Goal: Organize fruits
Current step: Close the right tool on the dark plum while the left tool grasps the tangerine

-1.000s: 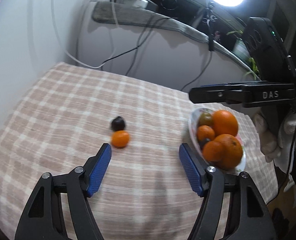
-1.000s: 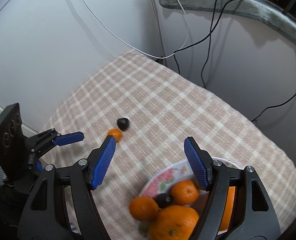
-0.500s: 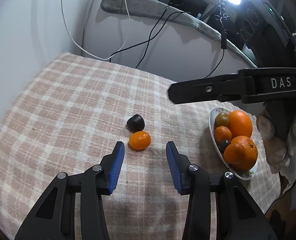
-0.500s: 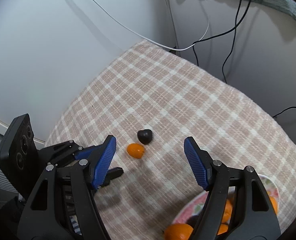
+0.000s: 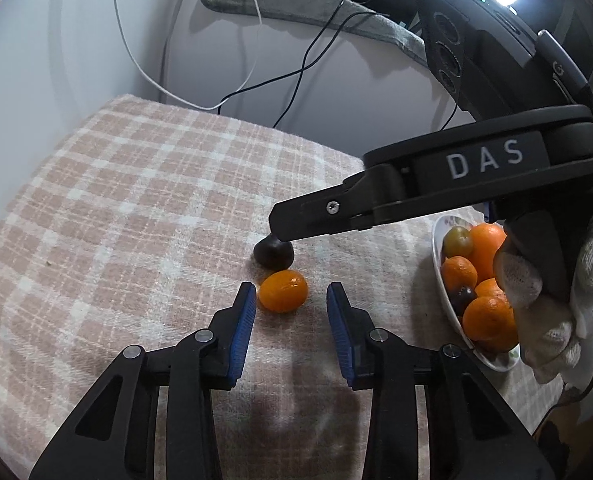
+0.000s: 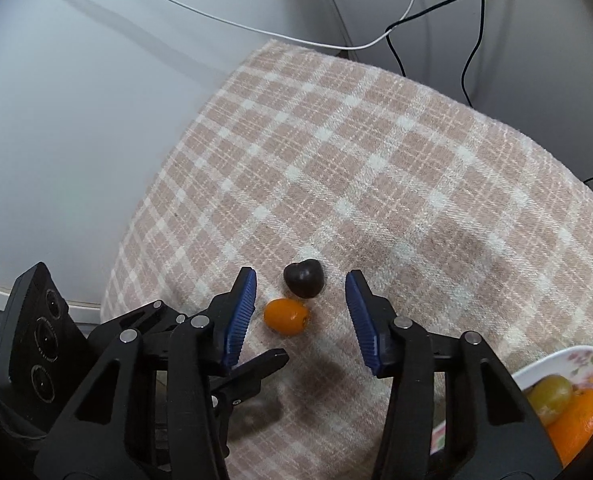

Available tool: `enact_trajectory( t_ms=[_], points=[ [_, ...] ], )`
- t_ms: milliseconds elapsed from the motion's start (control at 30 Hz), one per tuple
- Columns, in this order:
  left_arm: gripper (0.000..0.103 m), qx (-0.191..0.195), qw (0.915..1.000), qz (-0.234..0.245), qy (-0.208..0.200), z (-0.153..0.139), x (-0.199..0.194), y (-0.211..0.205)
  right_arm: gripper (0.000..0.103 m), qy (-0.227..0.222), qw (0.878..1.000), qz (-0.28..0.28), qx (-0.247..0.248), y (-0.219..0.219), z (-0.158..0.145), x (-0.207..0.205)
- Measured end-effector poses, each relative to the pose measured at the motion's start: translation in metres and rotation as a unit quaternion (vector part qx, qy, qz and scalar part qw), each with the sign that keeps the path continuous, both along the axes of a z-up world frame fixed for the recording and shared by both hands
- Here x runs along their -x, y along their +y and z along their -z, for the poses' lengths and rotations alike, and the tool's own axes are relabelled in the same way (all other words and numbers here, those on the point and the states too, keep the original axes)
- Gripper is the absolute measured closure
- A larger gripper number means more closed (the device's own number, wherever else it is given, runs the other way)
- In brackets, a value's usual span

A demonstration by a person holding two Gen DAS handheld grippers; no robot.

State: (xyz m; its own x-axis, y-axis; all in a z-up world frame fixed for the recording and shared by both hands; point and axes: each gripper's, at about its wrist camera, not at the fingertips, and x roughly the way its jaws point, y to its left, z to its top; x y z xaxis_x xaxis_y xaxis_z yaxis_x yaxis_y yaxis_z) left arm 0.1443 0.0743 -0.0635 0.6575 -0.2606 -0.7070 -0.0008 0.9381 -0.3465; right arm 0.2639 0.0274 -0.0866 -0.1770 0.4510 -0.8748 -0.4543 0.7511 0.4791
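In the left wrist view the checked cloth [image 5: 144,208] covers the table from nine o'clock across to the centre. The left gripper [image 5: 290,300] hangs low at six o'clock with its blue pads [image 5: 243,320] apart — open, holding nothing — and the kumquat [image 5: 283,291] lies on the cloth just ahead of the tips, nearer the left pad and not clearly touching it. The dark plum [image 5: 274,255] sits just behind the kumquat at twelve o'clock from it, the two touching or nearly so. Over the plum reaches the right gripper's black finger, coming in from three o'clock. At four o'clock the bowl [image 5: 444,292] holds oranges [image 5: 486,318], a green-brown fruit and a dark one, partly hidden by a gloved hand [image 5: 548,288]. In the right wrist view the left gripper's camera body shows at eight o'clock; the right gripper [image 6: 300,292] is at six o'clock, pads spread wide — open and empty. Both loose fruits lie between its tips, the kumquat [image 6: 286,316] nearer the lens, the plum [image 6: 303,278] beyond. The bowl's flowered rim [image 6: 576,360] peeks in at four o'clock.
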Motion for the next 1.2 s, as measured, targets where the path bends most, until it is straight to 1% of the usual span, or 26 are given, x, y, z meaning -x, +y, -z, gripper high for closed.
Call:
enact_trajectory(
  t_ms=[167, 833, 900, 933, 967, 1200],
  points=[
    [0.070, 0.001, 1.0000, -0.003, 0.007, 0.005, -0.004, 0.001, 0.063, 0.009, 1.000, -0.002, 0.008, 0.008, 0.011, 0.000],
    [0.077, -0.018, 0.9997, 0.004, 0.017, 0.016, -0.024, -0.004, 0.067, 0.026, 0.999, -0.004, 0.026, 0.020, 0.031, -0.002],
    [0.077, -0.019, 0.9997, 0.004, 0.016, 0.017, -0.025, -0.004, 0.070, 0.024, 0.999, -0.005, 0.027, 0.021, 0.031, -0.001],
    [0.077, -0.019, 0.9997, 0.004, 0.016, 0.017, -0.025, -0.003, 0.075, 0.025, 0.999, -0.005, 0.027, 0.022, 0.031, 0.000],
    [0.078, -0.019, 0.9997, 0.004, 0.015, 0.017, -0.024, -0.003, 0.076, 0.025, 0.999, -0.004, 0.027, 0.021, 0.031, 0.000],
    [0.078, -0.018, 0.9998, 0.000, 0.010, 0.015, -0.017, -0.003, 0.078, 0.023, 0.999, -0.001, 0.024, 0.022, 0.032, 0.000]
  ],
)
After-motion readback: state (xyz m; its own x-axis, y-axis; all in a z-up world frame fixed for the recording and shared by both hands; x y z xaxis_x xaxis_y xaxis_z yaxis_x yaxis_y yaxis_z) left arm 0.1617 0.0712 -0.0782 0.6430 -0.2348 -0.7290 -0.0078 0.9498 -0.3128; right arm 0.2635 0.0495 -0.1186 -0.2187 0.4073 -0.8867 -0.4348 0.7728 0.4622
